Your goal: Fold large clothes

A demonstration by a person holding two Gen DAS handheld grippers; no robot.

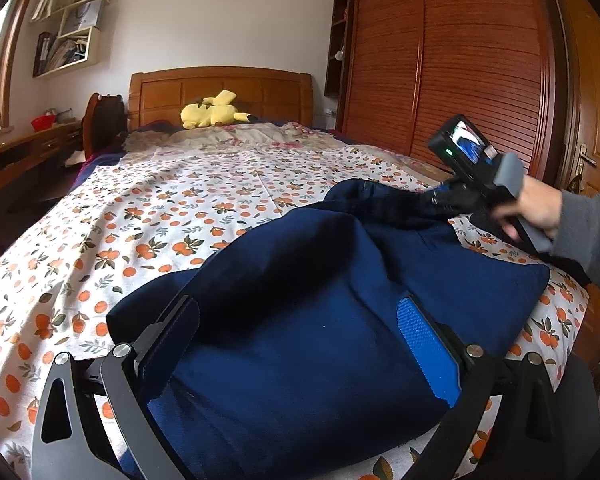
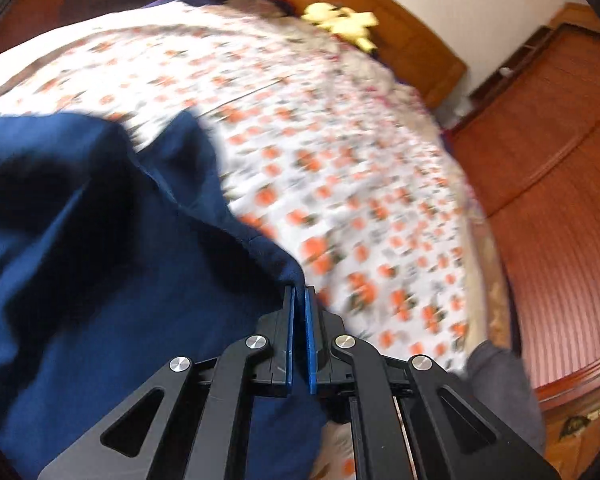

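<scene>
Bed [image 1: 204,184]: filled most of both views, spread with a sheet printed in oranges; its far end was cut off by the headboard, and your right wrist view blurred the print.

Wardrobe [image 1: 452,72]: slatted wooden doors to the right, top out of frame.

Navy garment [image 1: 300,320]: lay bunched on the near end of the bed, between your two tools; its shape, sleeves and collar could not be made out, and its lower part ran out of frame.

Left tongs [image 1: 300,344]: stood wide, the garment heaped between the pads, not pinched.

Right tongs [image 2: 299,300]: pressed together on the garment's edge; you held the handle in your right hand [image 1: 536,208], sleeve grey.

Yellow plush toy [image 1: 210,114]: rested by the headboard, small and blurred in your right view.
</scene>
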